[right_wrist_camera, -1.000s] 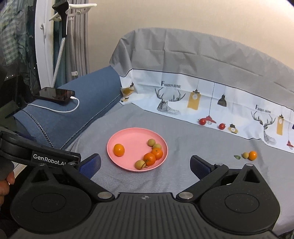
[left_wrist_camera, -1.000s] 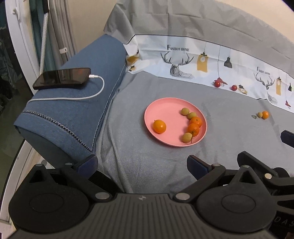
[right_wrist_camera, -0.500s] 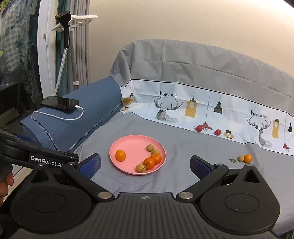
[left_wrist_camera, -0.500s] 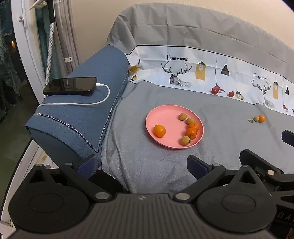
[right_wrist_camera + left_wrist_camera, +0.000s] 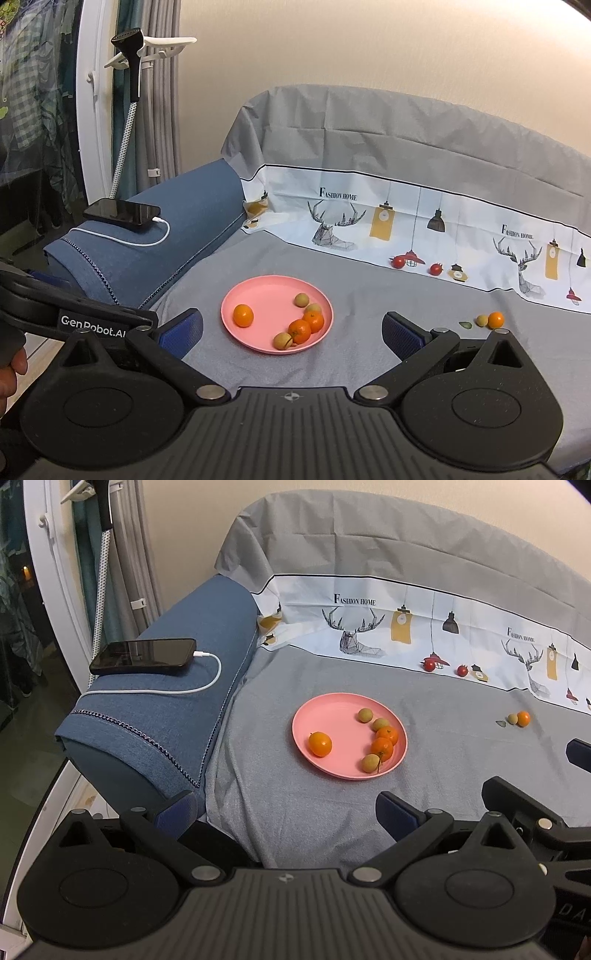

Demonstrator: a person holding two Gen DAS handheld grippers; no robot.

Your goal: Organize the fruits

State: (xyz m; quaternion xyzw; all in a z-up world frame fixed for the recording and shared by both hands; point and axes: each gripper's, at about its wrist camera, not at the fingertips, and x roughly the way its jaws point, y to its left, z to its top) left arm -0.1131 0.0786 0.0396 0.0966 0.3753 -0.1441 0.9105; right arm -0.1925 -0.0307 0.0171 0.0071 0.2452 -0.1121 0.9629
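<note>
left tongs [image 5: 286, 806]: i hold these low at the near edge of the sofa seat, jaws wide apart, nothing between the blue pads.
right tongs [image 5: 291, 332]: i hold these beside the left pair, jaws likewise spread wide and empty; their view looks straight over the plate.
left-hand unit seen from the right [image 5: 74, 314]: black body with white lettering at the lower left of the right wrist view, a bit of a person's hand [image 5: 11, 373] below it.
pink plate [image 5: 332, 716]: flat on the grey cover, beyond both pairs of tongs, apart from them.
lone orange [image 5: 320, 743]: on the left part of the plate, by itself.
orange pair [image 5: 384, 740]: two oranges touching each other on the right part of the plate.
pale green fruits [image 5: 380, 724]: three on the plate, two at the far right side, one at the near right rim with a thin stem, just beside the oranges.
stray fruits [image 5: 519, 718]: one orange and one small pale fruit touching, off the plate to the right on the cover, a small dark leaf-like scrap just beside them.
red fruits [image 5: 445, 667]: two, well apart from the plate, at the foot of the printed backrest.
grey cover [image 5: 295, 794]: draped over seat and back, white printed band with deer and lamps.
blue armrest [image 5: 166, 716]: left of the seat.
phone [image 5: 144, 656]: dark, lying on the armrest, white cable [image 5: 207, 679] plugged in.
</note>
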